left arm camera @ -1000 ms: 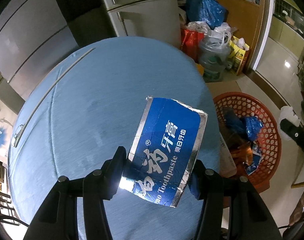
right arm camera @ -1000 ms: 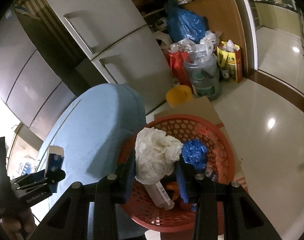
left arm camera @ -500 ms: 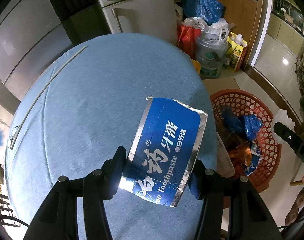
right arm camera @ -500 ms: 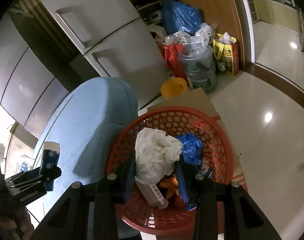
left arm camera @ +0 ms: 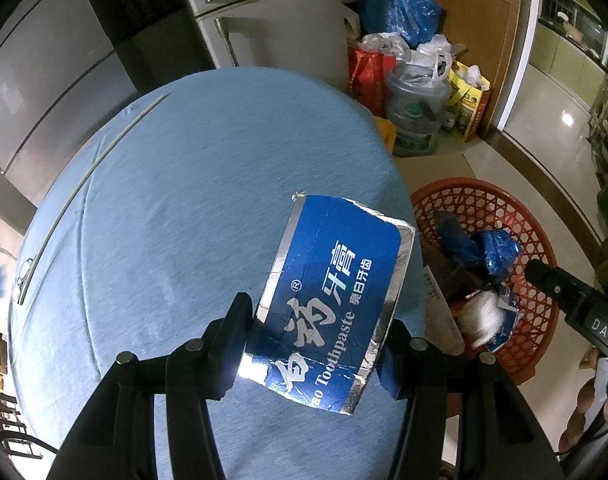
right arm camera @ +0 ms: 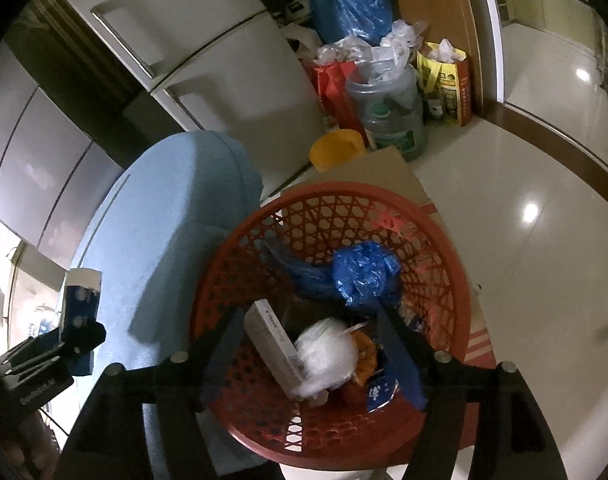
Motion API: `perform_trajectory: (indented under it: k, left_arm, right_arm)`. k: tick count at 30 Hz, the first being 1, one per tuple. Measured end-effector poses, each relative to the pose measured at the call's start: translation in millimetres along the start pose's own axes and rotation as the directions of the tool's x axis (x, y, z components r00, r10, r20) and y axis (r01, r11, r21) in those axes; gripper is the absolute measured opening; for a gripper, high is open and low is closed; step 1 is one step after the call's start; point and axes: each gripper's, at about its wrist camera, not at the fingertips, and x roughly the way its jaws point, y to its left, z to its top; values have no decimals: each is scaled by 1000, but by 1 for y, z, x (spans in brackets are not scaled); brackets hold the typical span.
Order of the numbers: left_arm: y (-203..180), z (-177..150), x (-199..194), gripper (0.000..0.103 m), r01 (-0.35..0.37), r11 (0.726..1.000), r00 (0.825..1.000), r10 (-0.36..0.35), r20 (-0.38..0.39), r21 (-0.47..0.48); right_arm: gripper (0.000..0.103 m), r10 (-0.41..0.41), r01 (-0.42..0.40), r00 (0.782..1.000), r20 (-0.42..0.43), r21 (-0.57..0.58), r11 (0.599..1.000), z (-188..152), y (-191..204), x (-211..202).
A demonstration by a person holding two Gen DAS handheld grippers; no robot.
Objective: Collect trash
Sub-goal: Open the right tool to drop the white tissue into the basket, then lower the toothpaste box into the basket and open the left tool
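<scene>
My left gripper (left arm camera: 317,336) is shut on a torn blue toothpaste box (left arm camera: 335,284) with silver edges, held above the round blue-clothed table (left arm camera: 184,208). The same box (right arm camera: 80,300) shows at the left of the right wrist view. My right gripper (right arm camera: 309,344) hangs over the red plastic basket (right arm camera: 443,280) beside the table, its jaws opening. A crumpled white paper wad (right arm camera: 325,354), blurred, has left the fingers and lies or falls among the trash in the basket; the wad (left arm camera: 483,316) also shows in the left wrist view.
The basket holds a blue plastic bag (right arm camera: 359,272), a white carton (right arm camera: 272,340) and wrappers. Fridges (right arm camera: 176,60) stand behind the table. A water jug (right arm camera: 391,116), a yellow tub (right arm camera: 335,152), cardboard and filled bags sit on the shiny floor.
The right gripper sank toward the basket and spread its jaws, letting go of the white paper wad, which dropped into the basket. The left gripper kept hold of the toothpaste box.
</scene>
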Motion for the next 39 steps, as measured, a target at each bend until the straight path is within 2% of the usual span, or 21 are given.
perform_trajectory:
  k: [12,20,26,31,34,39]
  left_arm:
    - [-20,7,-5,57,23,999,1000,-24,9,48]
    - [-70,18,-10,57,87,986,996,-89,14,144]
    - [-100,20,-5,57,105,976,994,-107,-4,189]
    - [-112,22,4,60,137,971,990,-131,-41,197]
    - [-116,21,16,60,170,968,983,-155,-94,187]
    - [-126,19,24,63,164,962,982,-139,-128,219]
  right_arm:
    - [74,-8,3,997,82,53,999,4,-10,-23]
    - [74,-34,19,987,157,96,995,5,-26,-48]
    - [74,-76,43,973,218,152,987,9,-50,-72]
    - [76,-90,51,969,231,171,984,10,-61,-82]
    - [76,-87,47,968,234,172,984,10,-62,-84]
    - [76,-80,39,966,244,166,985,10,-61,-88]
